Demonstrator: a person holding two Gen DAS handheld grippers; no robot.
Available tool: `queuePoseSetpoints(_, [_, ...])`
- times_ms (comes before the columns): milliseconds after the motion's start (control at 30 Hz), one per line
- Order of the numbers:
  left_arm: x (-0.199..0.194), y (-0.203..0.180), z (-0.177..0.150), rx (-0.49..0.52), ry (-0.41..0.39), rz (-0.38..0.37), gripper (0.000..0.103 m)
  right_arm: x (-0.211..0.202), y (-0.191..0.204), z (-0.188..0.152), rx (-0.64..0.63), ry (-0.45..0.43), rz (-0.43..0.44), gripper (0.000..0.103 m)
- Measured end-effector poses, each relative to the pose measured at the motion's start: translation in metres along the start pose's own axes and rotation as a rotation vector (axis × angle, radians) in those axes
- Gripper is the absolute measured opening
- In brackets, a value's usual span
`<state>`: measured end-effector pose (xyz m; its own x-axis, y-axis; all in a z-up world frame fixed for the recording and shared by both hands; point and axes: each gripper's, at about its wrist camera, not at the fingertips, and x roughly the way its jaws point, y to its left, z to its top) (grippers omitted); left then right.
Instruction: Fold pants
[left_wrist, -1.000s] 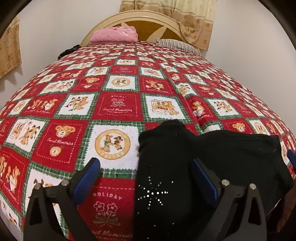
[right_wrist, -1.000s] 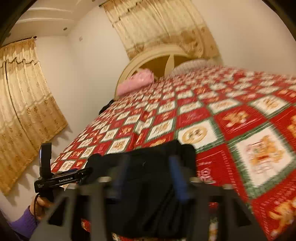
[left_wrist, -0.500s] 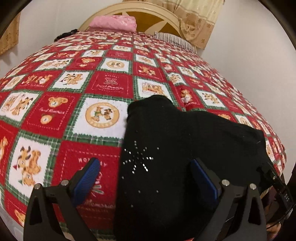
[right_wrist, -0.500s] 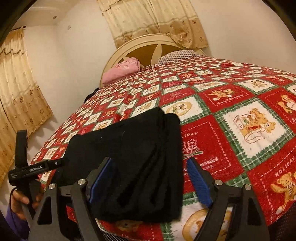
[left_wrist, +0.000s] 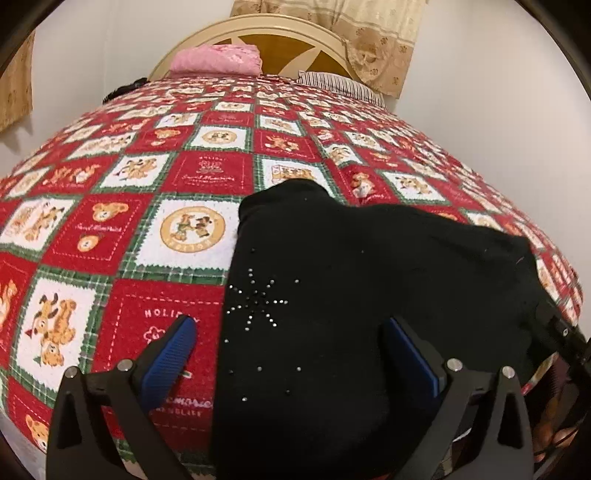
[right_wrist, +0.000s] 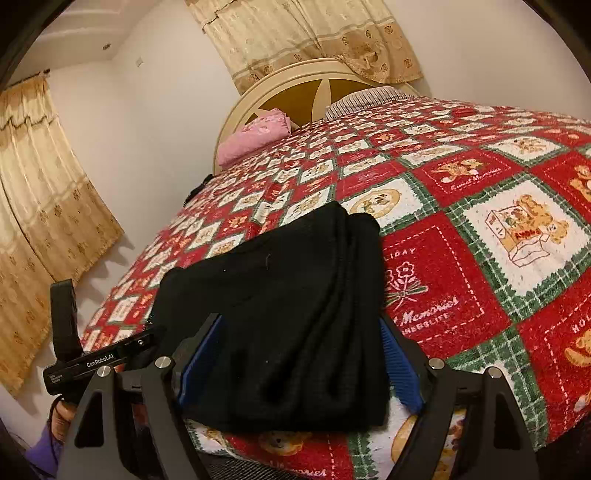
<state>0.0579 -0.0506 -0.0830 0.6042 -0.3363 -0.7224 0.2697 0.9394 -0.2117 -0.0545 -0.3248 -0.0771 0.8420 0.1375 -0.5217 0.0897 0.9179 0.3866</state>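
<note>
The black pants (left_wrist: 332, 295) lie folded in a thick bundle on the red patchwork quilt (left_wrist: 110, 229), near the bed's front edge, with a rhinestone star on top. My left gripper (left_wrist: 291, 354) stands open low over the bundle's near left part, one blue pad over the quilt and one over the cloth. In the right wrist view the pants (right_wrist: 295, 302) show stacked folded edges. My right gripper (right_wrist: 301, 363) is open wide, a pad on either side of the bundle's near end, with no pinch. The left gripper (right_wrist: 92, 356) shows there too, held by a hand.
A pink folded cloth (right_wrist: 255, 136) and a striped pillow (right_wrist: 369, 98) lie by the cream headboard (left_wrist: 288, 40) at the far end. Beige curtains (right_wrist: 48, 203) hang on the left wall. The quilt (right_wrist: 498, 229) stretches far beyond the pants. The bed's edge is just under both grippers.
The right gripper has sunk toward the pants and its fingers have spread wider. The left view has tipped down and come nearer the bundle, which now lies flat.
</note>
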Motion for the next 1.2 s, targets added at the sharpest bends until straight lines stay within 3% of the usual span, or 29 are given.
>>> queuePoseSetpoints(200, [-0.001, 0.003, 0.0, -0.013, 0.011, 0.007, 0.103, -0.009, -0.004, 0.002, 0.025, -0.051, -0.061, 0.082])
queuePoseSetpoints(367, [0.0, 0.002, 0.001, -0.02, 0.026, 0.014, 0.103, -0.003, 0.001, 0.0, 0.006, -0.027, -0.058, 0.082])
queuePoseSetpoints(400, [0.0, 0.002, 0.001, -0.024, 0.031, 0.011, 0.103, -0.001, 0.005, -0.001, -0.008, -0.016, -0.045, 0.078])
queuePoseSetpoints(433, [0.0, 0.002, 0.001, -0.024, 0.032, 0.011, 0.103, 0.0, 0.01, -0.002, -0.027, -0.011, -0.055, 0.067])
queuePoseSetpoints(500, [-0.001, 0.001, 0.0, -0.021, 0.031, 0.01, 0.103, 0.004, 0.017, -0.004, -0.083, 0.005, -0.111, 0.053])
queuePoseSetpoints(567, [-0.001, 0.0, 0.0, -0.019, 0.03, 0.005, 0.102, 0.004, 0.015, -0.004, -0.082, 0.007, -0.105, 0.049])
queuePoseSetpoints(633, [-0.003, -0.003, 0.0, -0.011, 0.027, -0.017, 0.086, 0.004, 0.013, -0.003, -0.076, 0.009, -0.102, 0.045])
queuePoseSetpoints(767, [-0.006, -0.009, 0.001, 0.008, 0.022, -0.037, 0.073, 0.005, 0.022, -0.006, -0.132, -0.002, -0.14, 0.041])
queuePoseSetpoints(833, [-0.007, -0.01, 0.002, 0.01, 0.017, -0.038, 0.053, 0.005, 0.027, -0.007, -0.156, -0.007, -0.153, 0.04])
queuePoseSetpoints(933, [-0.008, -0.012, 0.004, 0.011, 0.012, -0.06, 0.034, 0.004, 0.03, -0.008, -0.177, -0.012, -0.167, 0.039])
queuePoseSetpoints(1200, [-0.02, -0.017, 0.007, 0.038, -0.049, -0.049, 0.028, 0.0, 0.049, -0.01, -0.292, -0.048, -0.218, 0.031])
